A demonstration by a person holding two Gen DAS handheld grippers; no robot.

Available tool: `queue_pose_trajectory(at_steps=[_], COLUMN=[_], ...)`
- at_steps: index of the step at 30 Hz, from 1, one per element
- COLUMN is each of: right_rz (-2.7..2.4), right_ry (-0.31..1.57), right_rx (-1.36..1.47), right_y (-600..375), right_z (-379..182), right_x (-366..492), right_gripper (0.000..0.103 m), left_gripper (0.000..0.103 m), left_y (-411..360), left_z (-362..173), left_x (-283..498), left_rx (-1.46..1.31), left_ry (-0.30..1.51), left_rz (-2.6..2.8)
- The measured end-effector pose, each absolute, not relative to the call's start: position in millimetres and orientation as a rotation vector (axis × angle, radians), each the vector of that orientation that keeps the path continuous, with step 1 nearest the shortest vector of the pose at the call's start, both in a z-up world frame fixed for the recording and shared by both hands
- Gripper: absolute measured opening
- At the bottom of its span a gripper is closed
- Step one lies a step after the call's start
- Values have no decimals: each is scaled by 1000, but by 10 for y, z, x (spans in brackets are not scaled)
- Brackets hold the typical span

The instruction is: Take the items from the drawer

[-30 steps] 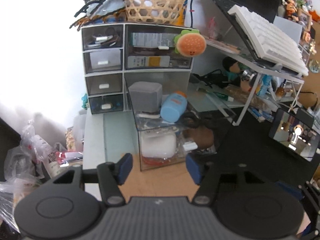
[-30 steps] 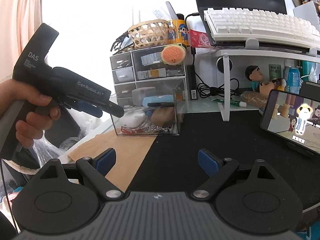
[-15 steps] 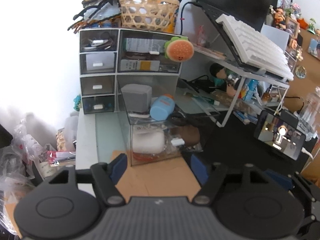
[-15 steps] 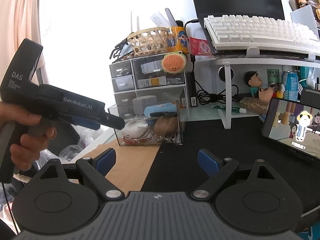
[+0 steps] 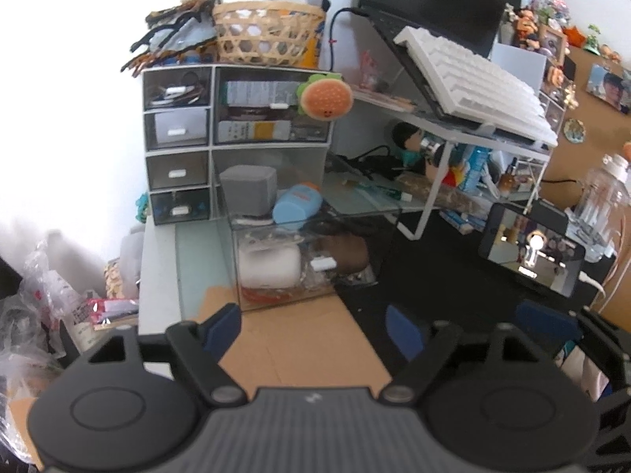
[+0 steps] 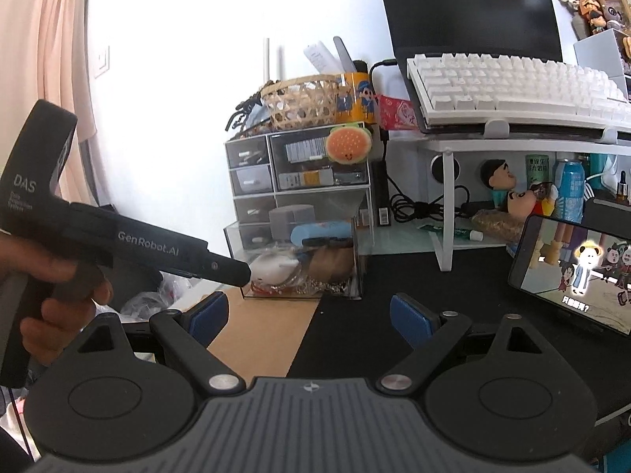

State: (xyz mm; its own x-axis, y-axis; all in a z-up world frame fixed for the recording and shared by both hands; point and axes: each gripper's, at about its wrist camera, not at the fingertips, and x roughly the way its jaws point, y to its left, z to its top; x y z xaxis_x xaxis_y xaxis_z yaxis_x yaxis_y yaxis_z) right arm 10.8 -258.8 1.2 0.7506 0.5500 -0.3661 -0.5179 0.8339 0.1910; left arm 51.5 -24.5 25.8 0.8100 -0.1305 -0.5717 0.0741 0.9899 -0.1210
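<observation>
Jaws of the left hand-held gripper, marked "DAS" and "GenRobot.AI", have just been opening and hold nothing, just short of the clear drawer pulled out onto the bench, while the right hand-held gripper stands wide apart, empty.

The clear drawer stands pulled out of the organiser onto the counter, holding a grey box, a blue bottle and a white pouch. A hand holds the left claw, its tip at the drawer's front corner. The right claw hangs wide and empty in front.
</observation>
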Motion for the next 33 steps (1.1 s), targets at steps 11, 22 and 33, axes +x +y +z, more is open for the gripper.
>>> queue_pose_trajectory(at_steps=[11, 22, 33], right_rz=[562, 547, 540], right_ry=[415, 442, 464], right_rx=[101, 71, 62], right_y=[-2624, -2472, -2307], right_z=[30, -37, -65], right_x=[173, 277, 357], right_gripper=[92, 92, 92], left_gripper=[93, 95, 96], left_y=[-270, -69, 127], left_z=[197, 75, -12], left_x=[506, 645, 645], left_rx=[-68, -92, -116], left_ry=[553, 510, 483], left_rz=[-120, -152, -211])
